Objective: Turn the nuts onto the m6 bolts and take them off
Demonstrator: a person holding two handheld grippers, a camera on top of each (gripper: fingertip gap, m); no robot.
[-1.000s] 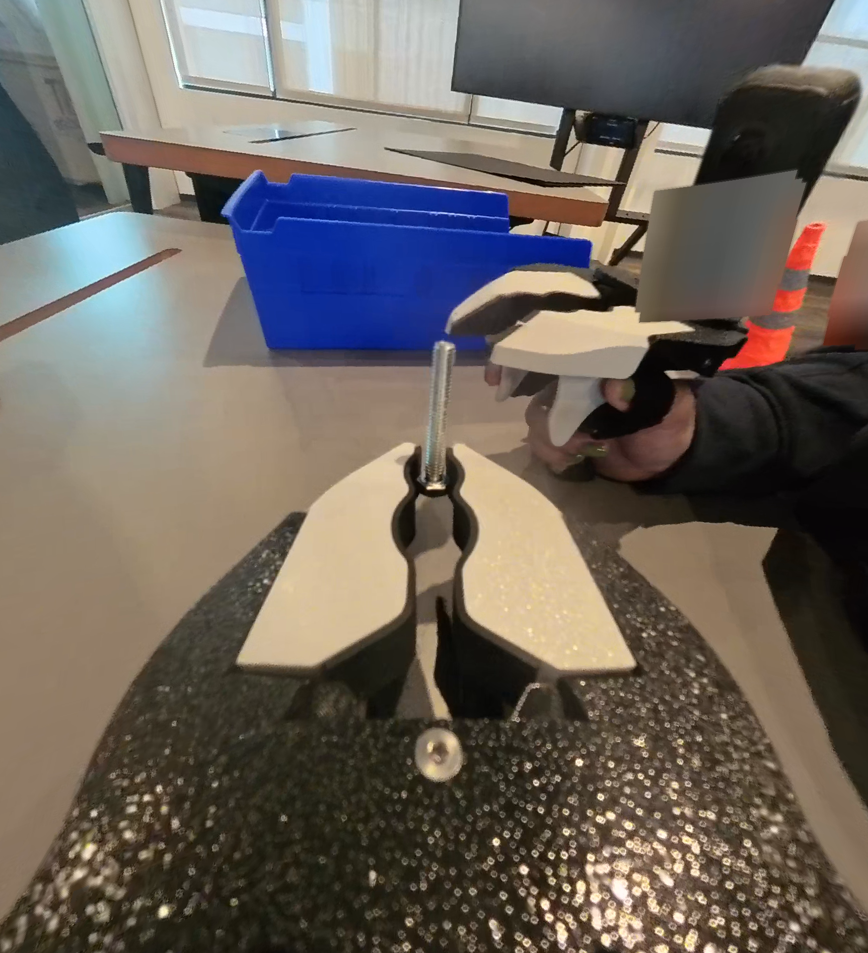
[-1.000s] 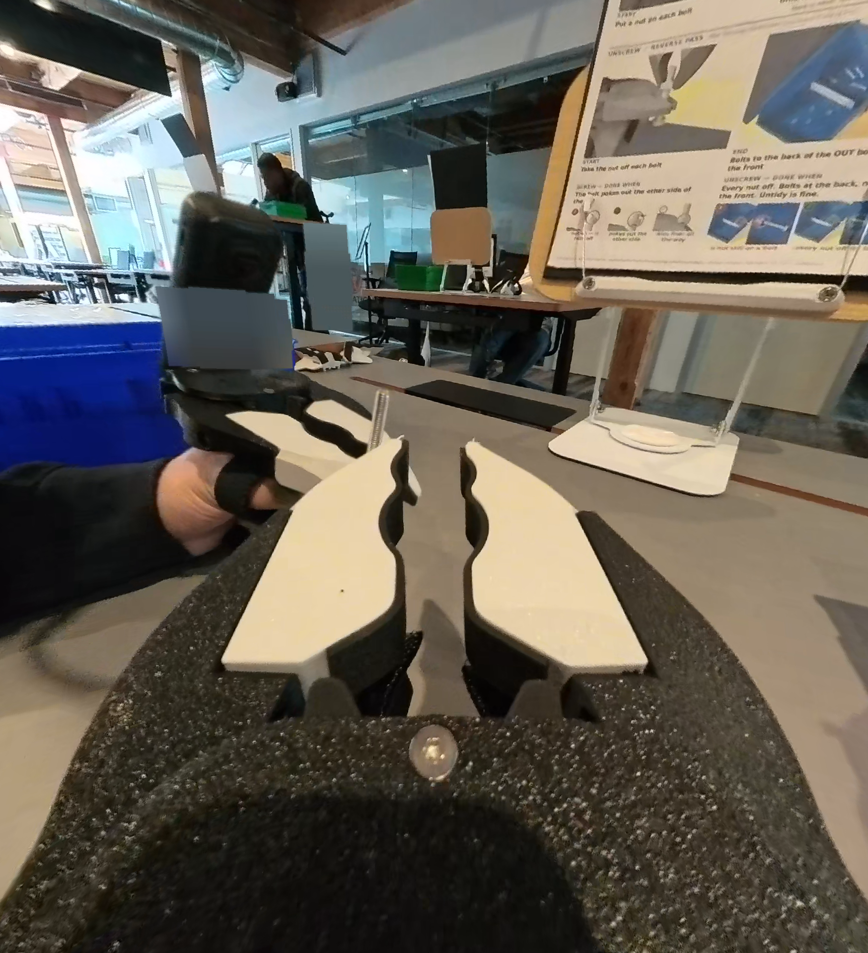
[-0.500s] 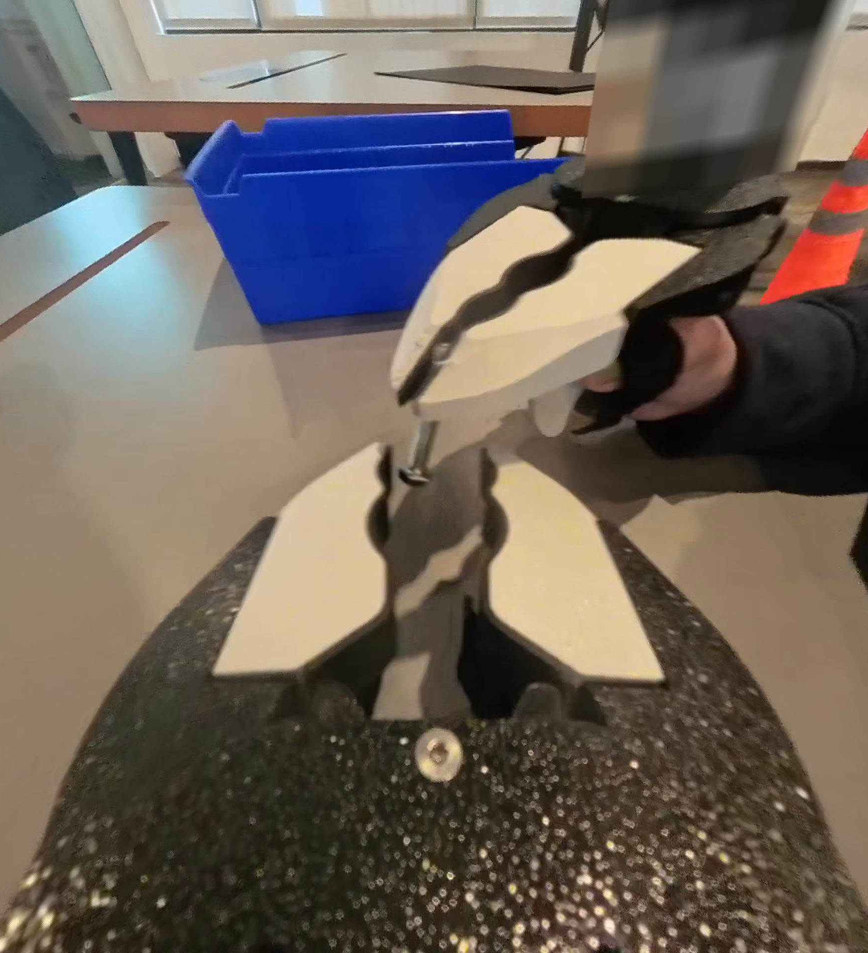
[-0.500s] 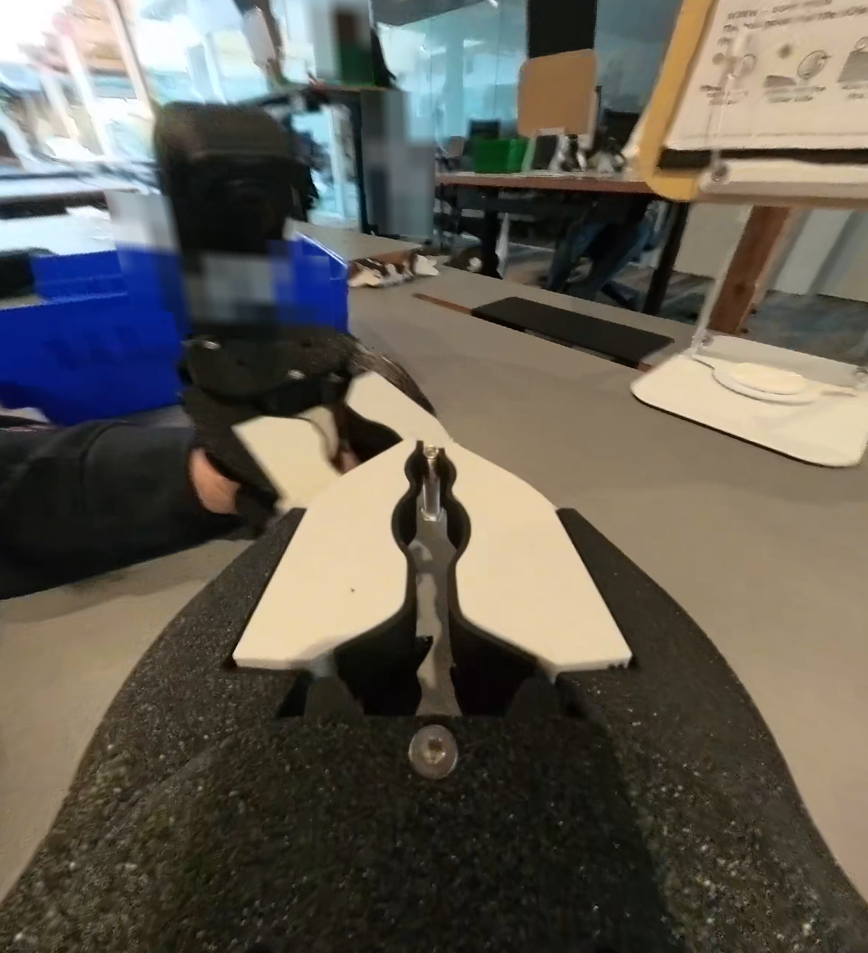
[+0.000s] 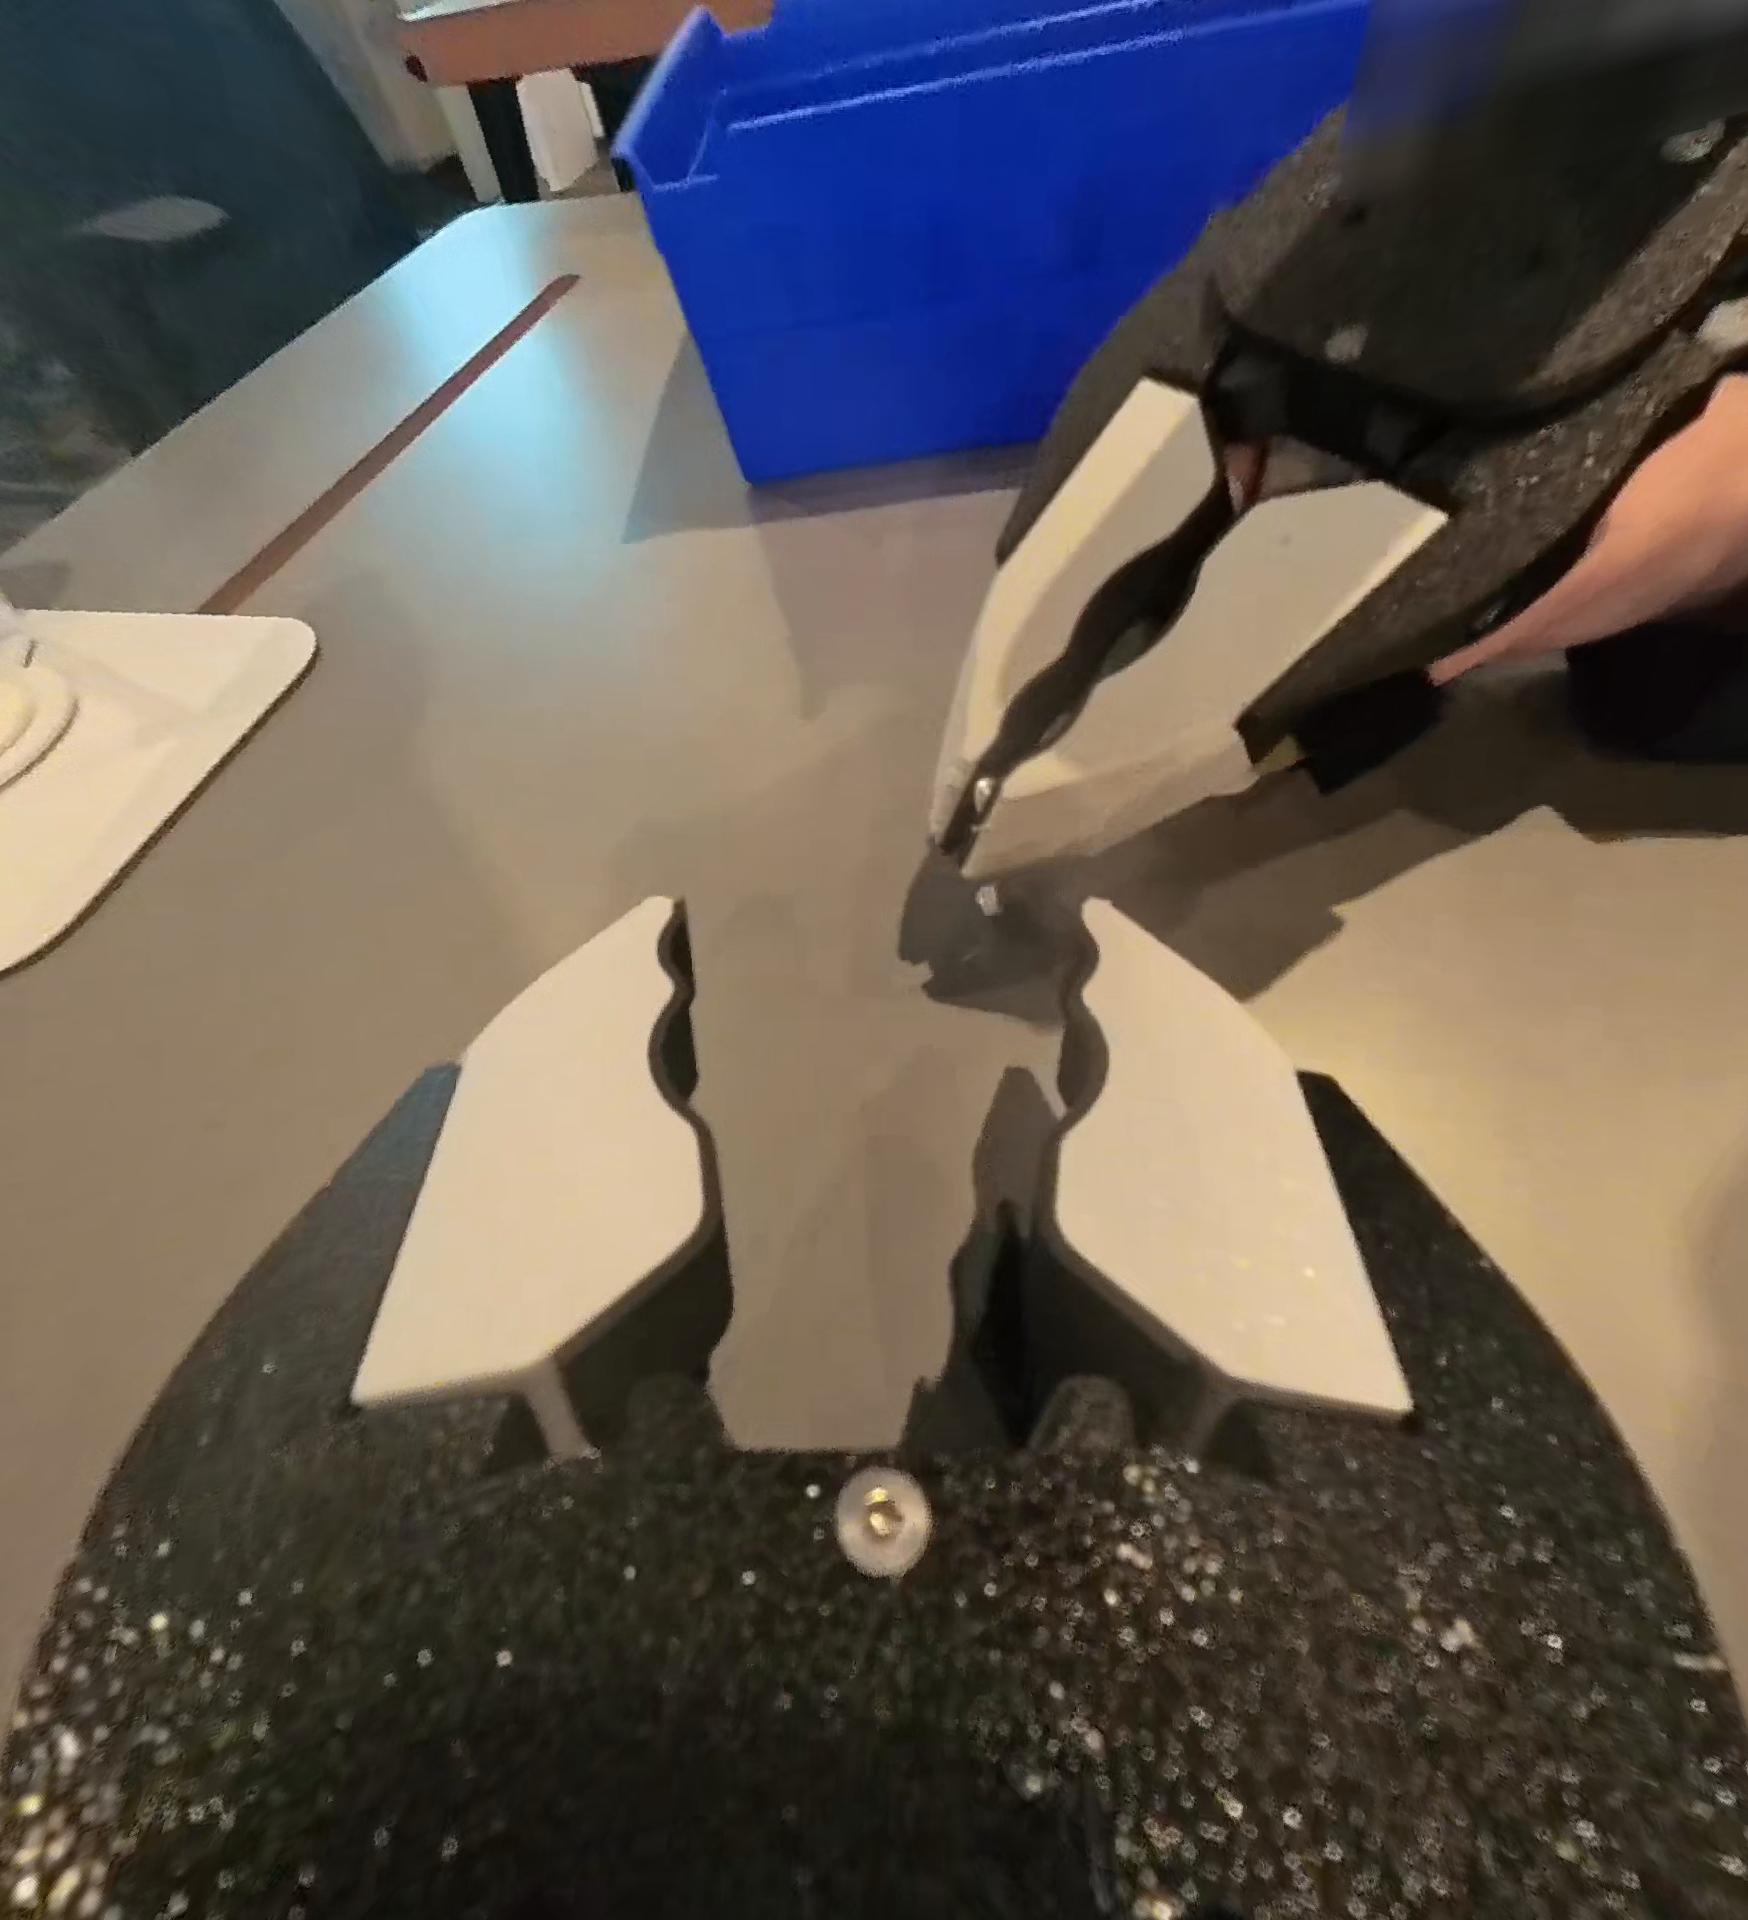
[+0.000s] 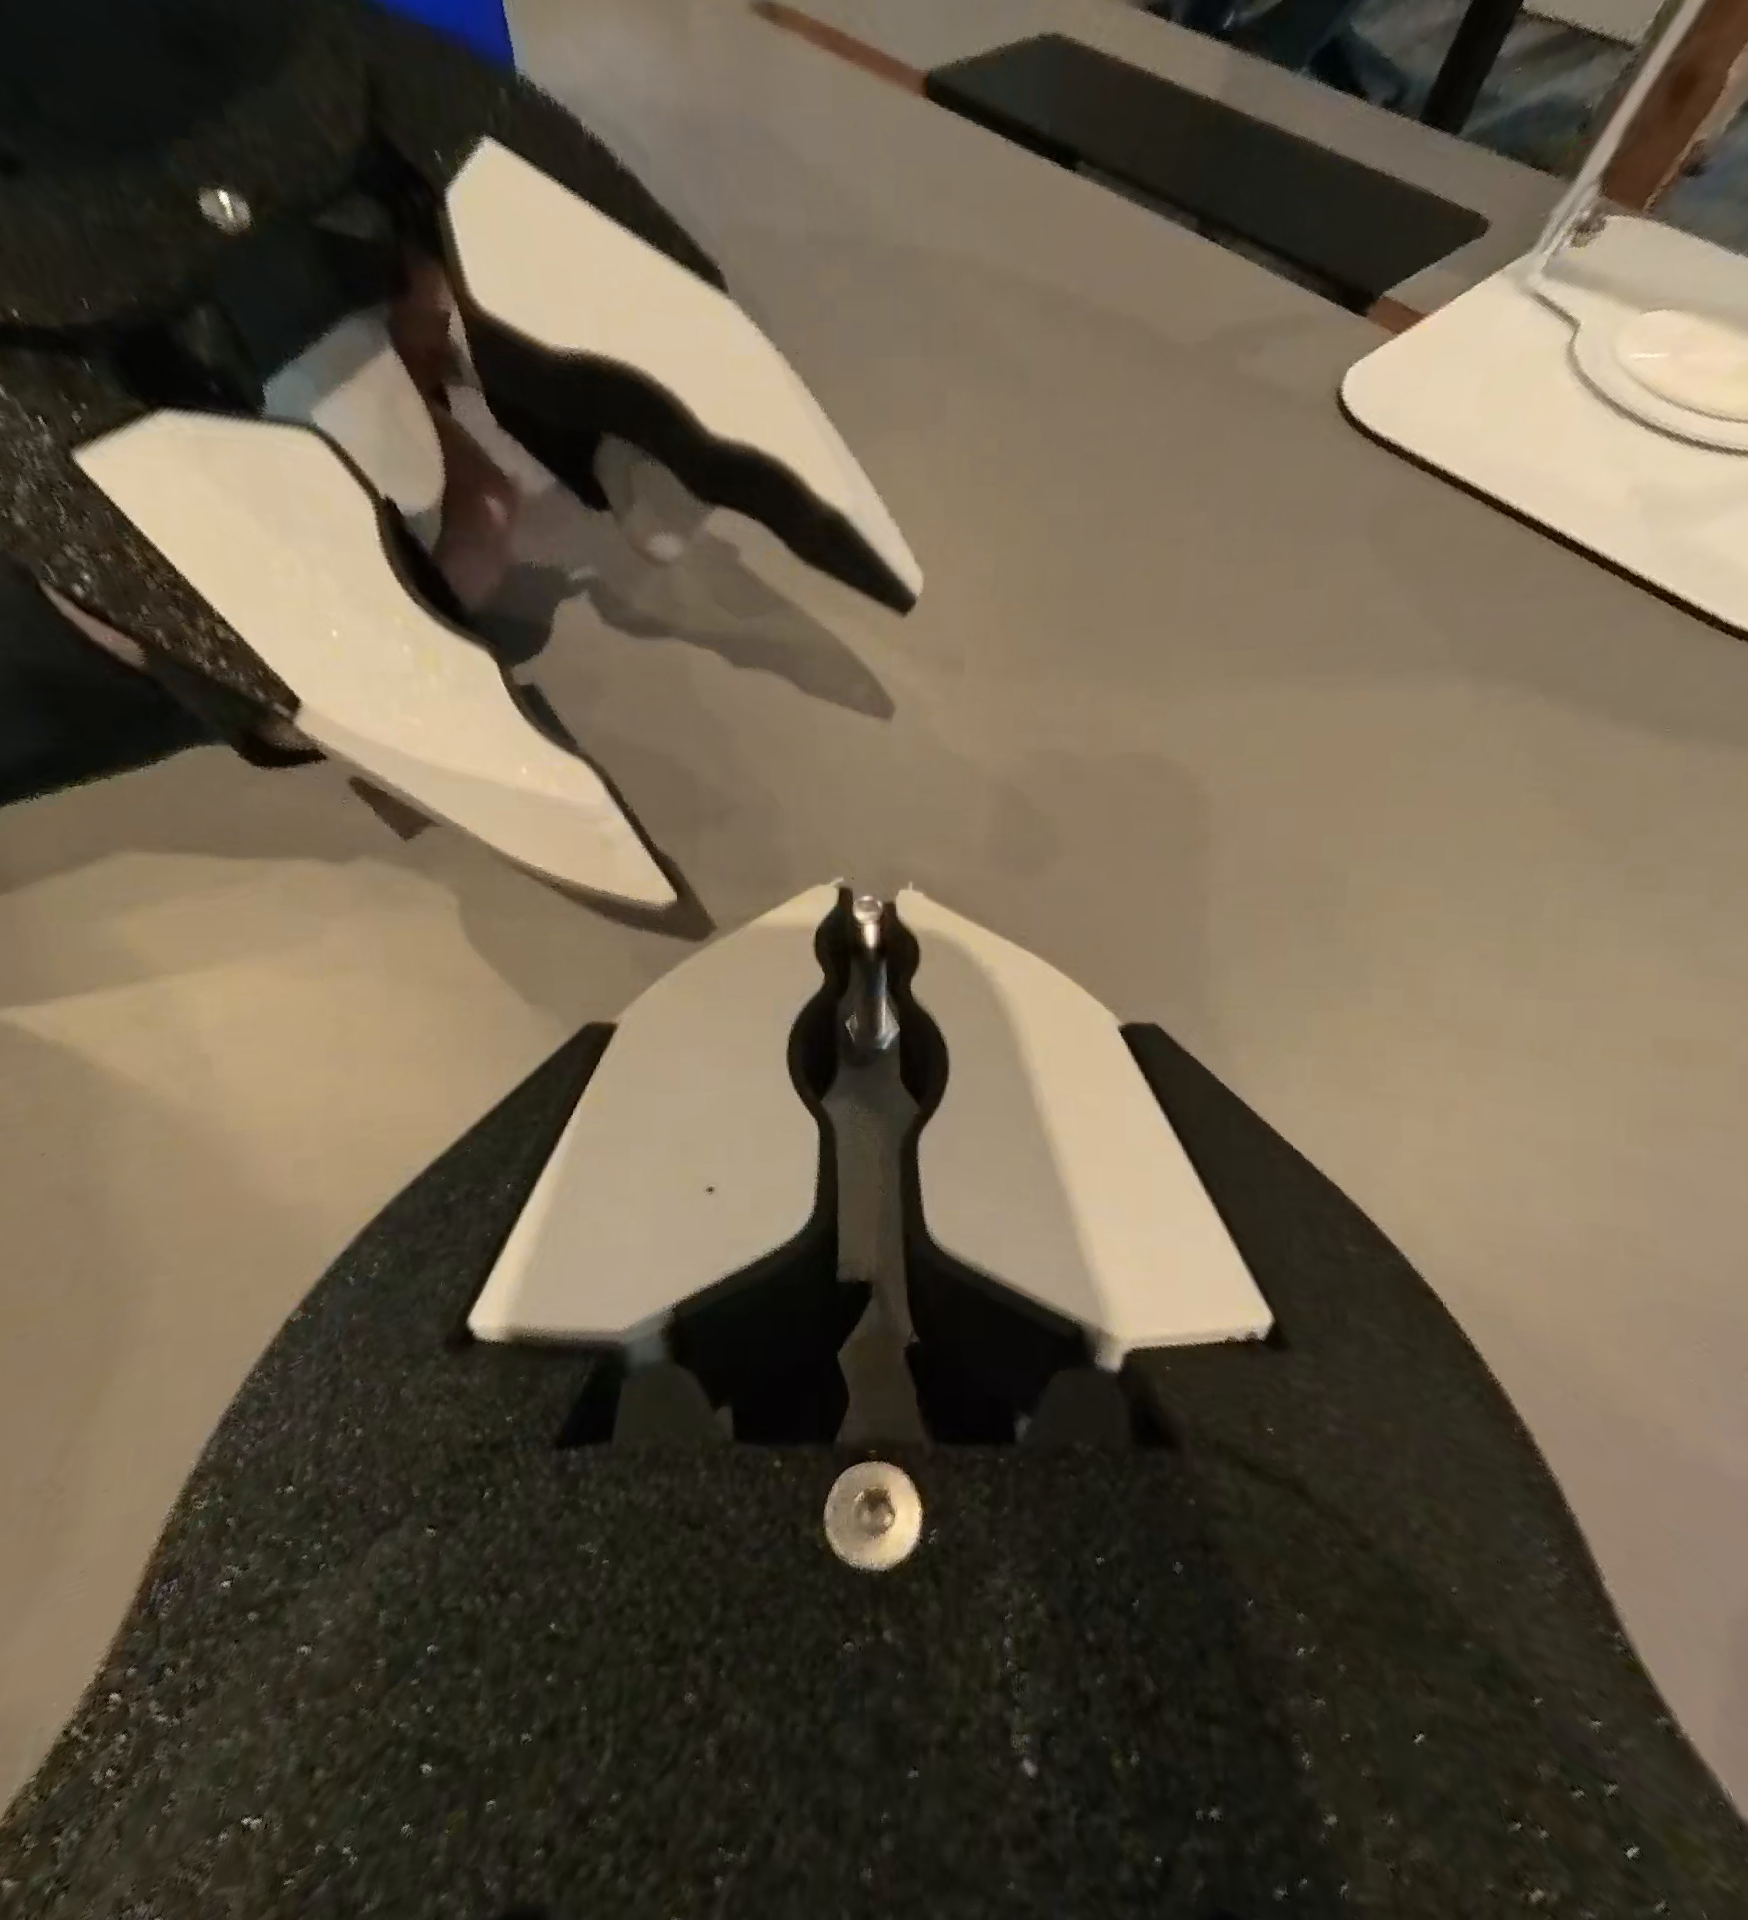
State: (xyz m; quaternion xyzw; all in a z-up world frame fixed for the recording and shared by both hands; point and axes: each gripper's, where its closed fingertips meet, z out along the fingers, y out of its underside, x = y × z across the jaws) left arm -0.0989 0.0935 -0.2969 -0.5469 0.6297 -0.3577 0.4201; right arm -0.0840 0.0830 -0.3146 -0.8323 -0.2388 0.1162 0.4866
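My right gripper (image 6: pixel 868 891) is shut on a silver M6 bolt (image 6: pixel 868 971). The bolt sits in the notch between the white fingers, one end at the fingertips. In the left wrist view the right gripper (image 5: pixel 953 842) points down at the grey table (image 5: pixel 537 727), with the bolt (image 5: pixel 981 795) showing at its tip and a small bright end just below. My left gripper (image 5: pixel 882 909) is open and empty, low over the table, its fingertips just short of the right gripper's tip. It also shows in the right wrist view (image 6: pixel 797 748), open. I cannot make out a nut.
A blue bin (image 5: pixel 953 260) stands behind the grippers. A white stand base (image 5: pixel 70 779) lies at the left and also shows in the right wrist view (image 6: pixel 1576 364). A black mat (image 6: pixel 1213 177) lies farther back. A hand (image 5: pixel 1680 540) holds the right gripper. My left and right fingertips are right by each other.
The bolt went from my left gripper to my right one. The left gripper opened, the right one shut on the bolt. Both grippers tilted down toward the table.
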